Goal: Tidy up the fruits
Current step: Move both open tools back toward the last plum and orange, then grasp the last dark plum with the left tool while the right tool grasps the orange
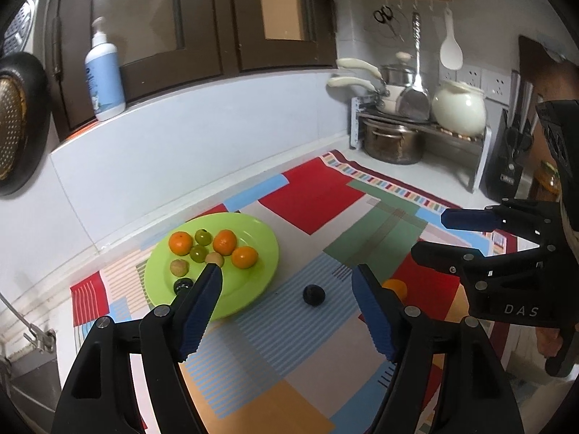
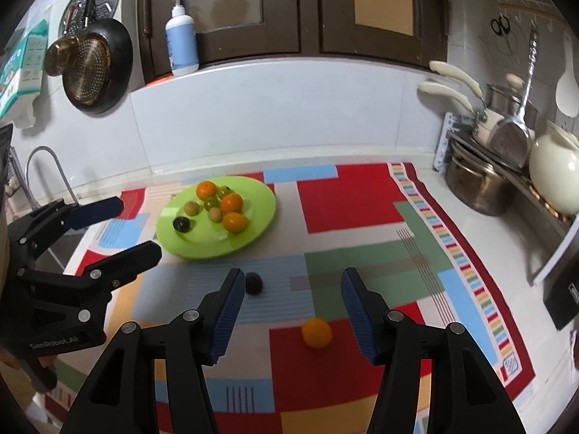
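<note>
A lime green plate (image 1: 249,289) (image 2: 253,231) holds several small fruits: oranges (image 1: 224,241), green ones (image 1: 202,237), tan ones and a dark one (image 2: 182,223). A loose dark fruit (image 1: 313,294) (image 2: 254,283) lies on the patterned mat between the plate and the grippers. A loose orange (image 2: 317,332) (image 1: 396,286) lies on the mat, between my right fingers. My left gripper (image 1: 289,311) is open and empty above the mat, its left finger over the plate's edge. My right gripper (image 2: 289,313) is open and empty, above the orange.
A colourful patterned mat (image 2: 354,202) covers the counter. A rack with pots (image 1: 394,141) and a white jar (image 1: 459,110) stands at the back right. A knife block (image 1: 510,159) is at the far right. A soap bottle (image 2: 181,39) is on the sill, a faucet (image 2: 47,166) at the left.
</note>
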Available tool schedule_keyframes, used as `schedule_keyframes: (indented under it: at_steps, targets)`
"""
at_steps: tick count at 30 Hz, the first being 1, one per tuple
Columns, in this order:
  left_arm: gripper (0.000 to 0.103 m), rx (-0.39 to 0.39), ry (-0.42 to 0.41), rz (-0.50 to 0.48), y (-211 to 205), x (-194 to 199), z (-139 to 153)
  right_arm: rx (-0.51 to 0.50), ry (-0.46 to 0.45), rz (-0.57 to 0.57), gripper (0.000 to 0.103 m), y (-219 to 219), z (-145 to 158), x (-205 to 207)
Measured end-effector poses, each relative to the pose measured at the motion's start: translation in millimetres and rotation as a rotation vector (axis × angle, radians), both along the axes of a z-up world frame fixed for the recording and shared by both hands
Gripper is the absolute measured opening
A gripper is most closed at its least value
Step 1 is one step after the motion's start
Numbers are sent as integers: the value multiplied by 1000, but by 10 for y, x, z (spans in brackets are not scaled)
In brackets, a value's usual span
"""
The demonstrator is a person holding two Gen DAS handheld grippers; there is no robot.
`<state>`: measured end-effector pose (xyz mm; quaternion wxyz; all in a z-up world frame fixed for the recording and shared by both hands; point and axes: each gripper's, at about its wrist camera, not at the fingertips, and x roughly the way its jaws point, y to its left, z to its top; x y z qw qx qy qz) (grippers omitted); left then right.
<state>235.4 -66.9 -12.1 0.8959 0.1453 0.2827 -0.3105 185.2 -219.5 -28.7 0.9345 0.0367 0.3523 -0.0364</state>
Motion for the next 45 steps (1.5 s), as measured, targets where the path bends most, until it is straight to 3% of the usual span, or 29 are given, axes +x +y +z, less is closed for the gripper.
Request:
schedule_keyframes:
  at_steps: [13,19,33,40,43,45]
  targets:
    - [74,59,29,-101,-159,122,-355,50,86,-30,56,-59,-387,71]
    - [74,106,92,-141,-272,281,-637,67,149,-44,56,-112,-626,192]
    - [73,124,214,-160,-500,585,-1050,120,247,-73,55,-288,-1034,418]
    - [59,104,269,-162,-612,682,-1162,138,260,-67,48,-308,-1114,465]
    - [47,105,290,-161,-648,713,-1203,139,262,-64,42,-313,-1132,473]
    - [45,104,304,-161,-668,729,-1229,145,259,-67,38,-327,-1141,473]
